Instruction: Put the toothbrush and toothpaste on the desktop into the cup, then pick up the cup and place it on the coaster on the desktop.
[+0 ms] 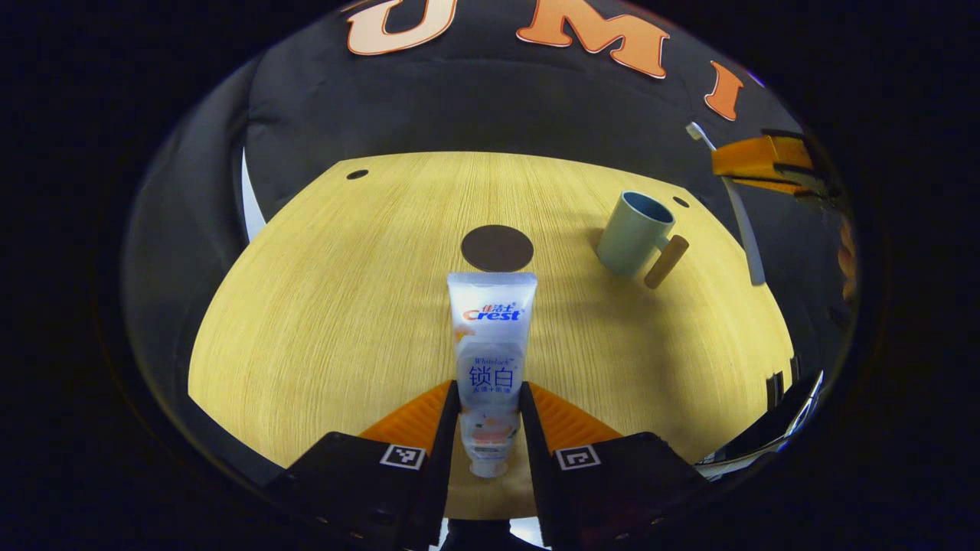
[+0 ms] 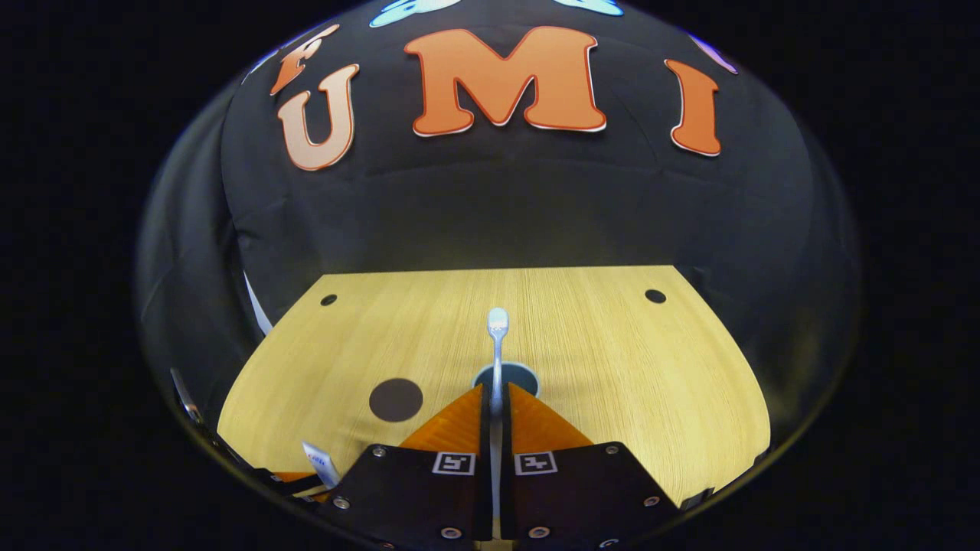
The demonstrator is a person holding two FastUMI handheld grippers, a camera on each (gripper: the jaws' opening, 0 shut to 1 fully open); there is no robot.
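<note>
Gripping noted both sides: left gripper (image 1: 490, 417) closed on soft toothpaste (image 1: 490, 360) nr cap end, above desktop (image 1: 321, 306); right gripper (image 2: 496, 405) closed on stiff, light toothbrush (image 2: 498, 344) handle, over cup (image 2: 517, 376). Squeeze to be limited.

Bright overhead light falls evenly on the bench (image 1: 344, 306), with glare on its wood; the cup (image 1: 634, 233) casts a soft shadow. Both views are sharp at centre, with edges bent and dim.

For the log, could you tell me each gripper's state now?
Left gripper: closed on the toothpaste.
Right gripper: closed on the toothbrush.
</note>
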